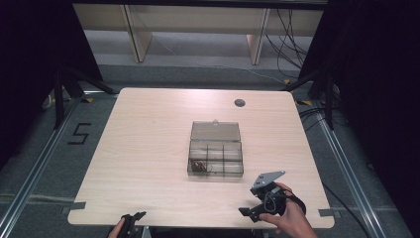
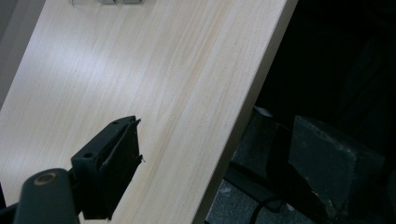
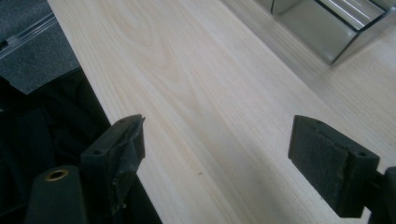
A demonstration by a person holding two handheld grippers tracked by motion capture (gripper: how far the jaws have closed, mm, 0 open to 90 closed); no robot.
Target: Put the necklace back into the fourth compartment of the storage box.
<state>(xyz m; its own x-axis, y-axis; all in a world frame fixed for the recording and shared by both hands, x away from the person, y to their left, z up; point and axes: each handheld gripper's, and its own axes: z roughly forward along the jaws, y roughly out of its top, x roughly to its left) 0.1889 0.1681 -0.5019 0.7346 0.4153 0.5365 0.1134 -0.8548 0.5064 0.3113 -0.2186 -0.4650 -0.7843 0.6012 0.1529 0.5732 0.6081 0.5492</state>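
A clear plastic compartment box lies at the table's middle with its lid folded back. One near-left compartment holds small dark items. My right gripper sits in a hand near the front right edge; in the right gripper view it stands open over bare wood, with a corner of the box ahead at the upper right. My left gripper pokes over the front edge at the left. In the left gripper view it is open and empty, one jaw over the table, the other past its edge.
The light wooden table has a round cable hole at the back right. A "5" is taped on the floor to the left. Black stands and cables flank both sides, and wooden furniture stands behind.
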